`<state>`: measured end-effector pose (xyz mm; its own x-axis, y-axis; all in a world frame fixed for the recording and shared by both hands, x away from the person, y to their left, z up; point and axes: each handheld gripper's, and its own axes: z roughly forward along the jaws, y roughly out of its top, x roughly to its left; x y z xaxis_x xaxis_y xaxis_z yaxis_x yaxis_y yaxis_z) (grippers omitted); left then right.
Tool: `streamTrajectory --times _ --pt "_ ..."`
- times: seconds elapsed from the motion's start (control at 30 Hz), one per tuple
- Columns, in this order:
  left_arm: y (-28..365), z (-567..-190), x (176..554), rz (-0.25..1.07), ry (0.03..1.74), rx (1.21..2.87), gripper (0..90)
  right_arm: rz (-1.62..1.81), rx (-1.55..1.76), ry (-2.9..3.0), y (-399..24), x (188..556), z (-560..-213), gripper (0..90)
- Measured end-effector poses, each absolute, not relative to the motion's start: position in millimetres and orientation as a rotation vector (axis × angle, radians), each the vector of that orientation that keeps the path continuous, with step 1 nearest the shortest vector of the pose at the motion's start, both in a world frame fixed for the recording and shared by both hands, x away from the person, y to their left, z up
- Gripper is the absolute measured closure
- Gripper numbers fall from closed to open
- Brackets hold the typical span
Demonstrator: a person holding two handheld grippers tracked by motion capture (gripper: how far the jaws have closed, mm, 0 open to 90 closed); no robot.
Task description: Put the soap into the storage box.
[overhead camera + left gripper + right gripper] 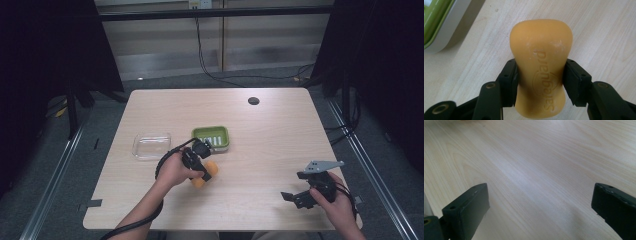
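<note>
Between left claw [540, 82] pads: waisted, waxy orange soap [541, 60].

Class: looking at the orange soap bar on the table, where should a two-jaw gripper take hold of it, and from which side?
Grip the soap bar at its narrowed waist, jaws across the width, coming from its end. The left gripper shows this: pads seated in the concave sides.

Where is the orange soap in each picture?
High view: the soap lies left of the middle, just below the green dish, at the left gripper.
Left gripper view: the soap sits in the middle, pinched between the black fingers.
Right gripper view: the soap is not in it.
Shared landmark: the pale wooden table.
</note>
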<state>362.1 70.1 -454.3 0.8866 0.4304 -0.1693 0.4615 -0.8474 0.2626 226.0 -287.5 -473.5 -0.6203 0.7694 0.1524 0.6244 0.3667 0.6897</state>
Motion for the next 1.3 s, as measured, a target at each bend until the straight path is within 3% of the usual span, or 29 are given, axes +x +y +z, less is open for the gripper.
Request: streamTrajectory --times 1.3 --pt "83.9 -435.0 374.9 -0.163 0.668 2.695 49.8 1.092 1.259 2.426 -287.7 225.9 -473.5 1.3"
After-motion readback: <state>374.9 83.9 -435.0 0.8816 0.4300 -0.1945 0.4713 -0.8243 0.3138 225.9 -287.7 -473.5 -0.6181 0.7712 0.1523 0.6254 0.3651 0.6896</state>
